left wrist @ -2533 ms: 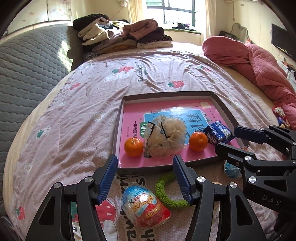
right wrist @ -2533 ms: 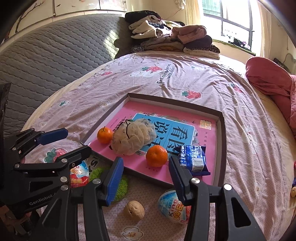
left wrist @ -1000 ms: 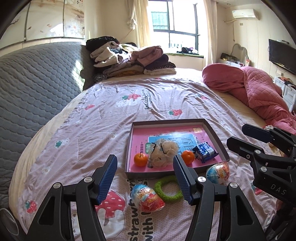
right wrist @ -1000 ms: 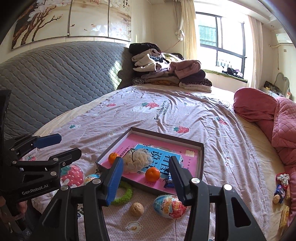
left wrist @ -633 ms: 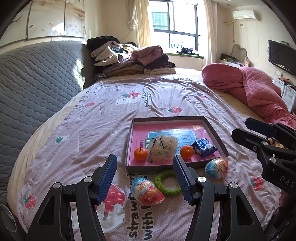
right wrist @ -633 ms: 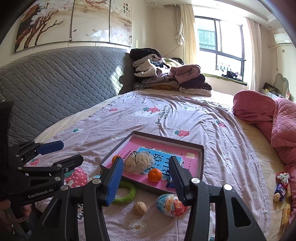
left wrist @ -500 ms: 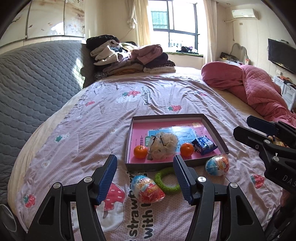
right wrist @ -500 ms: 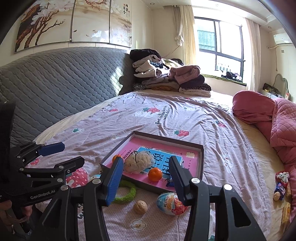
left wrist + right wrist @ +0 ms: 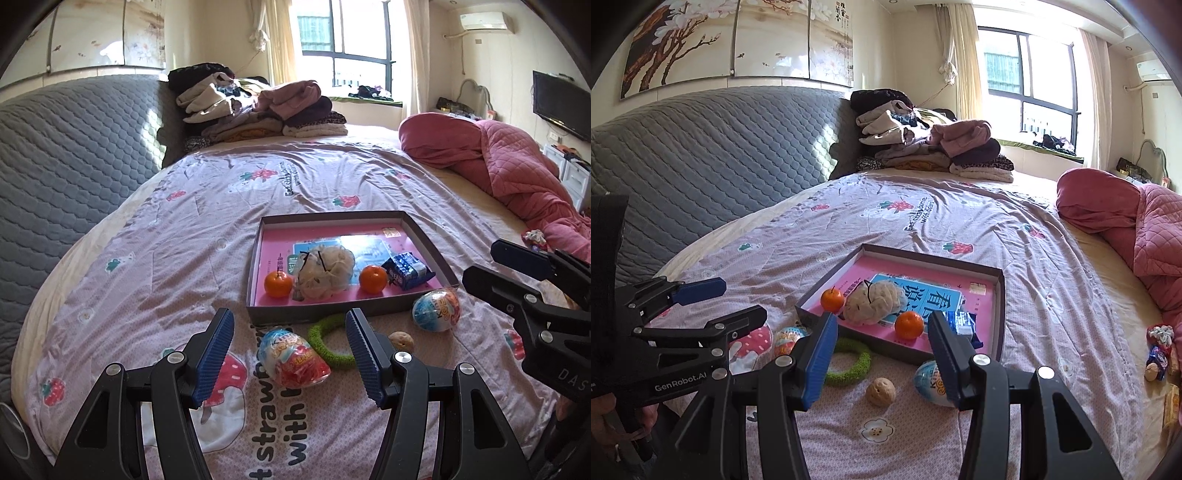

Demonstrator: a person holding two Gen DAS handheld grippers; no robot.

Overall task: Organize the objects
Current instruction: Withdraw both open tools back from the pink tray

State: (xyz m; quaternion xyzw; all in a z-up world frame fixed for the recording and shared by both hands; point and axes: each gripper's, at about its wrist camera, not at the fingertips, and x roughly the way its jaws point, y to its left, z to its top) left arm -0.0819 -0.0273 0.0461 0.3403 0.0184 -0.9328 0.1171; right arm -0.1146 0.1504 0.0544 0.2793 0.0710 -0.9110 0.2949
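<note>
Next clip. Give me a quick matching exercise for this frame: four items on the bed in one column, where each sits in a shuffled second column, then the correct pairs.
Things:
1. green ring
2. walnut
3. blue snack packet
4. beige mesh puff

Places:
A. inside the box, between the two oranges
B. inside the box, at its right end
C. on the bedspread, against the box's near wall
D. on the bedspread, between the ring and the right-hand toy egg

Pairs: 1-C, 2-D, 3-B, 4-A
</note>
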